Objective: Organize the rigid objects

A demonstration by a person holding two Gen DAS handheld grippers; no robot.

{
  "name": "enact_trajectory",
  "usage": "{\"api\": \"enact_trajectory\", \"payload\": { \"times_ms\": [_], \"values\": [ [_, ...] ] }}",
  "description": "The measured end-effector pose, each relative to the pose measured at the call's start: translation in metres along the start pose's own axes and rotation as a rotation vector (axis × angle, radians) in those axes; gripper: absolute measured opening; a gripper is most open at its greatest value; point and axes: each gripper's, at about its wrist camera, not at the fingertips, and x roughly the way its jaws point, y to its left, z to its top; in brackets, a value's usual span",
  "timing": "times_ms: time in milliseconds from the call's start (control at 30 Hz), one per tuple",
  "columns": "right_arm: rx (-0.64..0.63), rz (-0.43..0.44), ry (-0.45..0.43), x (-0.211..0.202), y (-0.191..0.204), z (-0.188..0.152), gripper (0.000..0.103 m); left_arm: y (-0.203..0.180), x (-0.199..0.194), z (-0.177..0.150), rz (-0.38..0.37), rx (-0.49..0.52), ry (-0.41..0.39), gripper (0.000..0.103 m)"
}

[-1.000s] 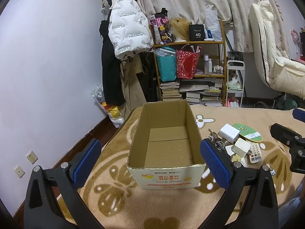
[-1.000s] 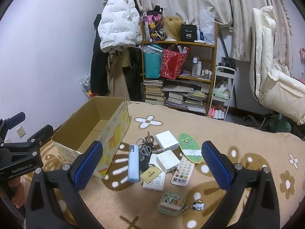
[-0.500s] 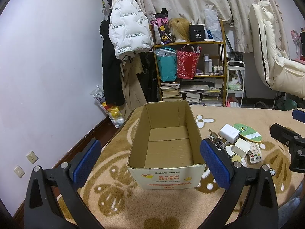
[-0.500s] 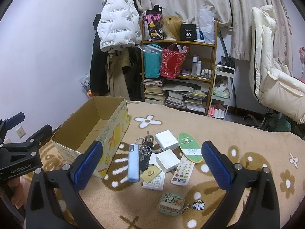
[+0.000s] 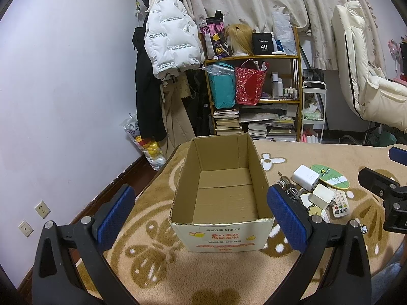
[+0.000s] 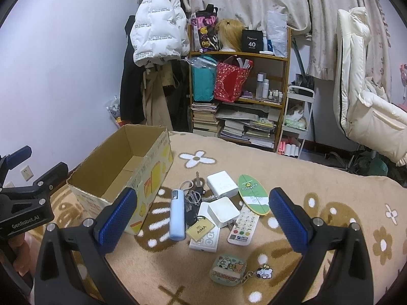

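Cardboard box (image 6: 122, 167) on the blanket (image 6: 318, 178) — small items clustered to its right. Bookshelf (image 6: 239, 96) behind; keychain pouch (image 6: 227, 269) nearest.

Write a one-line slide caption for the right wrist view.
Open right gripper hovers over small items beside an empty cardboard box on a flowered blanket.

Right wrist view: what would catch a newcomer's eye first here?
The open, empty cardboard box at the left of the flower-patterned blanket. Just right of it lies a tight cluster of small things, among them a pale blue tube, two white adapters and a white remote. The right gripper hangs wide open above them, holding nothing.
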Motion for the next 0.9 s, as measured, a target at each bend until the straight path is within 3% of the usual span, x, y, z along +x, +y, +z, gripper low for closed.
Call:
{"api": "enact_trajectory", "payload": {
  "times_ms": [900],
  "values": [
    [0.003,-0.006,0.000,0.0030,-0.0020,-0.0029,0.103,-0.0004,0.0006,-0.0004,-0.004,0.003,0.004,0.102]
  ]
}}
